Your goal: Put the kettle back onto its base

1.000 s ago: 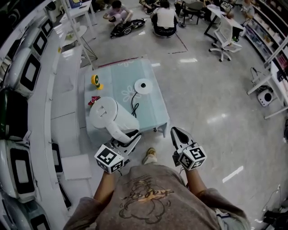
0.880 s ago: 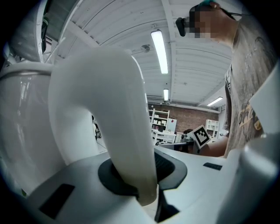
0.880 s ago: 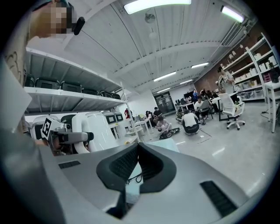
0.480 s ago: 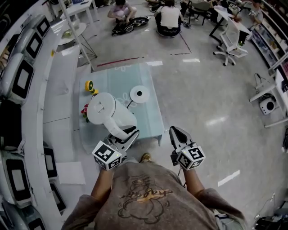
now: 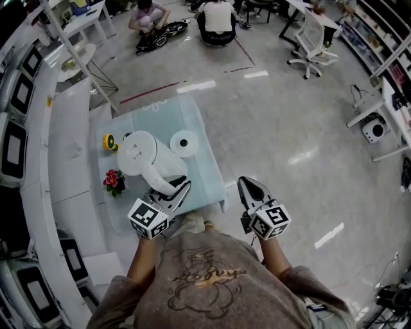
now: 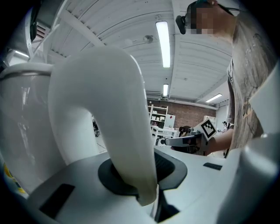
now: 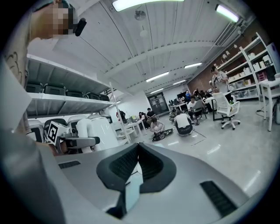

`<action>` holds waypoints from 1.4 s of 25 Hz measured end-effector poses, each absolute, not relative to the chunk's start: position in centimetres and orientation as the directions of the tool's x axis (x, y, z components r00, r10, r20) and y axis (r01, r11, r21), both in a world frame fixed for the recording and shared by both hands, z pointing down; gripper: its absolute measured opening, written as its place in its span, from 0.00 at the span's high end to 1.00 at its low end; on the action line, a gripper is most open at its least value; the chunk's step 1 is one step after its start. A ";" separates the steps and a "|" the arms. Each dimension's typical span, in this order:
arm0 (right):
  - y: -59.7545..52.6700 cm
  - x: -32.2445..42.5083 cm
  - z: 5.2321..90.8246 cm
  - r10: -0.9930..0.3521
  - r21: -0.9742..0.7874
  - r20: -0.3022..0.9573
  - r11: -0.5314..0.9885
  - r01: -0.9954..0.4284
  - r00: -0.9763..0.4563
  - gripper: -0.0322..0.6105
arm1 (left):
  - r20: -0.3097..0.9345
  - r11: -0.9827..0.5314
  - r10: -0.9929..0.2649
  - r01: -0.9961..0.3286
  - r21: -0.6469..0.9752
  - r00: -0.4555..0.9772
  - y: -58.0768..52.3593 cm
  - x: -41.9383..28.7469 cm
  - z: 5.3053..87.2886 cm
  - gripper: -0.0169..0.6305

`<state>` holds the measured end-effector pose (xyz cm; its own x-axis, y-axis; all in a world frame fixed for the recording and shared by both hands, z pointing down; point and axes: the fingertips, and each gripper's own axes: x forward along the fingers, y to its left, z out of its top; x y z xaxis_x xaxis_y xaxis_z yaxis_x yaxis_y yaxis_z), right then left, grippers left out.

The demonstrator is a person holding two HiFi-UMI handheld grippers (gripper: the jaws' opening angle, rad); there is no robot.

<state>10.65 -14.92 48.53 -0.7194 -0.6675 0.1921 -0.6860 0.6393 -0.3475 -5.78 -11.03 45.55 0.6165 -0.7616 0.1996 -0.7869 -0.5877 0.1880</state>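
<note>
A white kettle (image 5: 142, 154) hangs over the near left part of a pale glass table (image 5: 205, 183). My left gripper (image 5: 177, 187) is shut on its curved handle (image 6: 114, 131), which fills the left gripper view between the dark pads. The round white base (image 5: 184, 142) lies on the table just right of and behind the kettle, with its black cord trailing off. My right gripper (image 5: 246, 185) is off the table's right edge, above the floor, shut with nothing held. In the right gripper view the kettle (image 7: 97, 127) shows at left.
A yellow gadget (image 5: 109, 142) and a small red flower pot (image 5: 113, 178) stand at the table's left. White shelves with machines (image 5: 16, 138) run along the left. People sit on the floor at the back (image 5: 216, 18), near an office chair (image 5: 309, 40).
Both grippers and the carried kettle have moved forward toward the table. The kettle now hangs closer to the base than before.
</note>
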 end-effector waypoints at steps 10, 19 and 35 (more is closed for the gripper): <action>-17.9 9.3 50.0 -0.706 -0.337 0.215 0.595 -0.729 -0.675 0.95 | 0.219 -0.650 -0.708 -0.740 0.172 0.672 -16.8 -6.9 49.2 0.84; -19.2 9.5 50.7 -0.724 -0.326 0.263 0.555 -0.765 -0.637 0.95 | 0.255 -0.687 -0.671 -0.713 0.139 0.696 -21.3 -7.1 53.5 0.84; -20.0 12.2 52.6 -0.770 -0.275 0.371 0.443 -0.853 -0.519 0.95 | 0.338 -0.697 -0.648 -0.710 0.096 0.682 -28.2 -7.2 61.1 0.83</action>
